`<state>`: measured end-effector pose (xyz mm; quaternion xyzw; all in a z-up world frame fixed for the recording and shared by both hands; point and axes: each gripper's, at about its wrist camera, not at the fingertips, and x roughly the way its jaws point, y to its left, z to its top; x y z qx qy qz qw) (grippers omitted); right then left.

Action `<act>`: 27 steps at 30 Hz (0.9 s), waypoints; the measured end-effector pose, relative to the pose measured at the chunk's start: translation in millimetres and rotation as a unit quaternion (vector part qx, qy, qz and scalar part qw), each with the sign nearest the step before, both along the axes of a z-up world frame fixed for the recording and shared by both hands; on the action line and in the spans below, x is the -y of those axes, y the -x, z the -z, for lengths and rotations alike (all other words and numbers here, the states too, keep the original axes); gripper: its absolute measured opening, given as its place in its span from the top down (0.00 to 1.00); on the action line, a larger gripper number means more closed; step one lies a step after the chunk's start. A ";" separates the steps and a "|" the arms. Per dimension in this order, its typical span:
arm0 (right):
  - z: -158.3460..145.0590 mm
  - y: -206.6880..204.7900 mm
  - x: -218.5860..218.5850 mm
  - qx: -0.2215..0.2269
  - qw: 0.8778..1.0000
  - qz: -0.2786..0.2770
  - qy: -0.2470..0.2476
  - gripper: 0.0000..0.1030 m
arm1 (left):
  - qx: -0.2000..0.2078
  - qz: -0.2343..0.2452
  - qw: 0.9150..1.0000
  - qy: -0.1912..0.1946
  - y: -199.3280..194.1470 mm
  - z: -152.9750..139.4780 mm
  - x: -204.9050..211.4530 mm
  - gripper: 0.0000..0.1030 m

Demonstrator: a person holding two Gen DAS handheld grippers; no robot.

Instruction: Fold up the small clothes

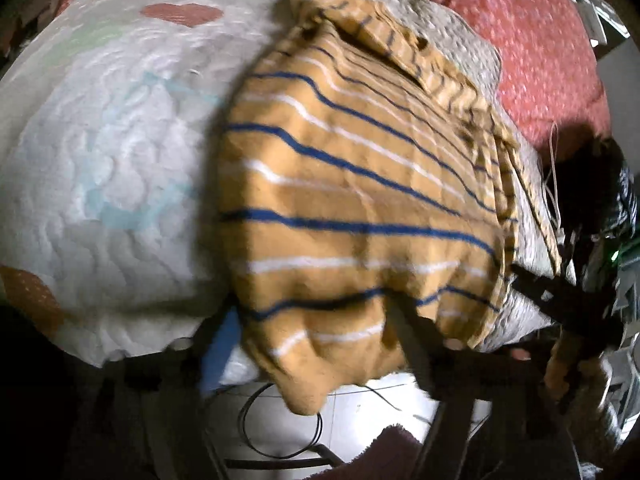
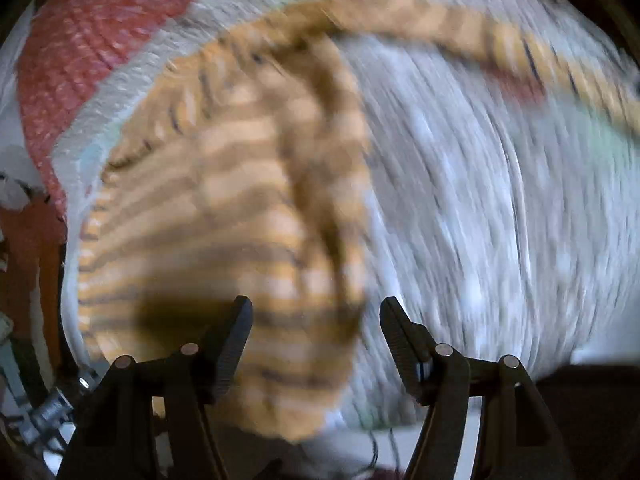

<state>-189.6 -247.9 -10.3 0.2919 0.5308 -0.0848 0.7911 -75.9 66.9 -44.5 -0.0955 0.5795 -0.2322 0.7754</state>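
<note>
A small mustard-yellow garment (image 1: 352,200) with blue and white stripes lies on a white quilted bed cover (image 1: 100,152), its near edge hanging over the bed's edge. My left gripper (image 1: 316,332) sits at that near edge with its fingers (image 1: 408,340) spread on either side of the hanging cloth; the view is blurred. In the right wrist view the same garment (image 2: 240,220) lies ahead, heavily blurred, with a sleeve trailing to the upper right. My right gripper (image 2: 316,320) is open just above the garment's near part, holding nothing.
A red patterned bedspread (image 1: 540,40) lies beyond the quilt. A black cable (image 1: 280,428) loops on the pale floor below the bed edge. The right gripper's dark frame (image 1: 568,300) shows at the right of the left wrist view. Clutter stands at the far right.
</note>
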 end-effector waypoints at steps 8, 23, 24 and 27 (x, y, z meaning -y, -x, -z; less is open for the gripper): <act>23.6 0.5 -31.2 -0.002 0.995 -0.042 -0.088 0.83 | -0.046 -0.013 0.999 -0.026 4.0 -0.1 -6.4 0.89; 1.3 53.1 -4.6 -0.030 0.995 -0.042 -0.086 0.65 | -0.035 -0.007 0.999 -0.033 27.5 -29.6 -24.0 0.87; -2.1 53.7 -0.2 -0.023 0.996 -0.039 -0.082 0.62 | -0.024 -0.008 0.999 -0.031 26.8 -36.6 -29.0 0.87; -15.6 50.5 14.6 0.001 0.997 -0.028 -0.072 0.61 | 0.013 -0.013 1.000 -0.026 18.0 -63.2 -41.0 0.86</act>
